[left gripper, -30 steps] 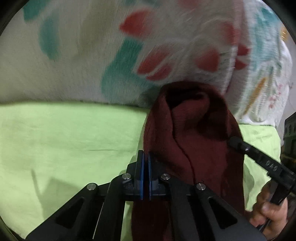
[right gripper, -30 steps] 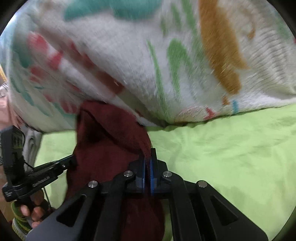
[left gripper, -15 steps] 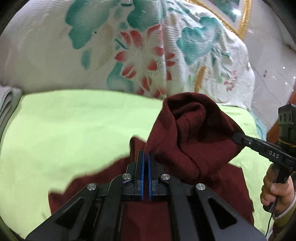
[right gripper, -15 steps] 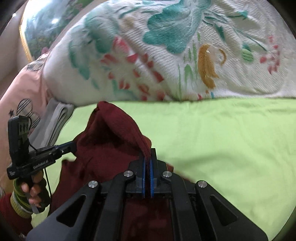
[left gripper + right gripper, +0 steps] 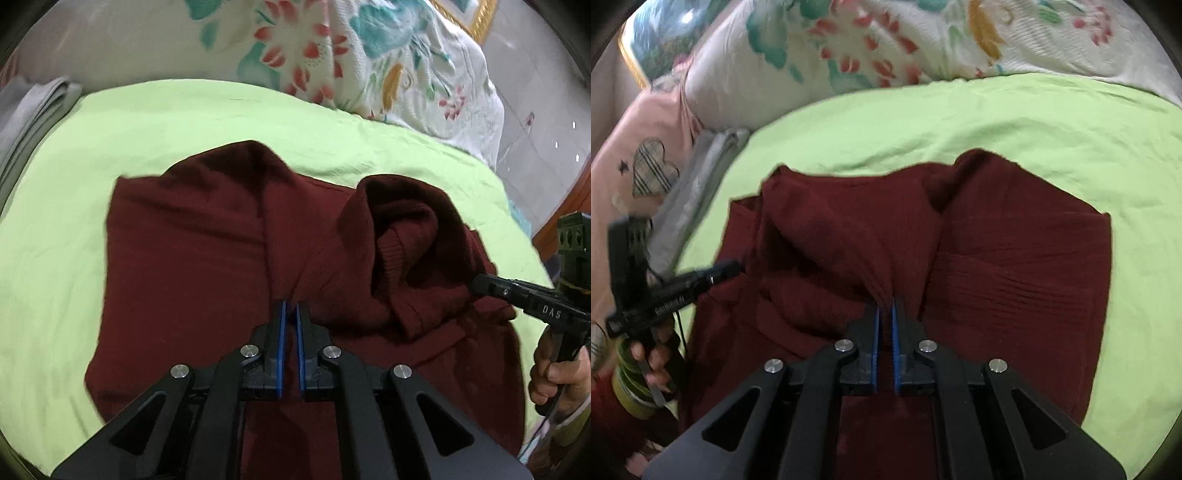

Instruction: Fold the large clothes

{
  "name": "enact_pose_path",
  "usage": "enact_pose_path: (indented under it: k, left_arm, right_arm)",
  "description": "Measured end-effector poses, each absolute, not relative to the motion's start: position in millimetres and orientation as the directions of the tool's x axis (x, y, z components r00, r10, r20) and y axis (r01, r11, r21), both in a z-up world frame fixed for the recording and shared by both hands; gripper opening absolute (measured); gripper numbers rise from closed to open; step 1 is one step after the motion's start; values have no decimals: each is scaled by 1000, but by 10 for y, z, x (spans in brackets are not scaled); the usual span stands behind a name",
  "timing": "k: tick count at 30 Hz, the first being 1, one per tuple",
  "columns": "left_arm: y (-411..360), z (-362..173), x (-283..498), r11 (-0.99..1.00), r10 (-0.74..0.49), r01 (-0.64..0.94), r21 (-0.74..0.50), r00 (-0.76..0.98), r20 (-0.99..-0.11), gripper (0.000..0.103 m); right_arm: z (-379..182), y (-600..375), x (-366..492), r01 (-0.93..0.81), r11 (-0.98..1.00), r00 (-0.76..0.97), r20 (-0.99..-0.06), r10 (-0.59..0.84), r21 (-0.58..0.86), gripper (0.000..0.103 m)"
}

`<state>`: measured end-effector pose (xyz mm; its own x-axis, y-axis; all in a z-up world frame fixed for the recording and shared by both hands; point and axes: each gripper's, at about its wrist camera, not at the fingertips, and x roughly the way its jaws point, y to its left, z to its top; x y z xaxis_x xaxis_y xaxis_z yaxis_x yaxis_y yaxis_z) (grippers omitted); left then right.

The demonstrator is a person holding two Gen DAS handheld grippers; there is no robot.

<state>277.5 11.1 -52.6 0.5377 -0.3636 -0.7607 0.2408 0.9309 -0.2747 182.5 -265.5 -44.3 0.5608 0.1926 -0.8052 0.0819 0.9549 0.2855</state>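
A maroon ribbed-knit sweater (image 5: 192,251) lay rumpled on a smooth lime-green sheet (image 5: 74,177), its thick collar rolled into a soft hump. The left gripper (image 5: 290,314), blue pads nearly together, pinched a ridge of the knit. The right gripper (image 5: 885,314) had just been easing its jaws apart, a pleat of fabric still gathered between them. Behind, a textured white floral quilt (image 5: 886,48) bulged; folded grey cloth (image 5: 33,110) sat alongside.

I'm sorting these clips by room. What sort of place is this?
Most likely a bedroom: a bed with a lime green sheet, a floral quilt bunched behind it, and a pink pillow alongside.
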Motion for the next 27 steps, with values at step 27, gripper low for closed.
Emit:
enact_pose_path:
  k: [27]
  left_arm:
    - [389, -629, 2893, 661, -733, 109, -743, 305, -608, 37]
  right_arm:
    - [-113, -1922, 1577, -416, 875, 507, -735, 450, 249, 8]
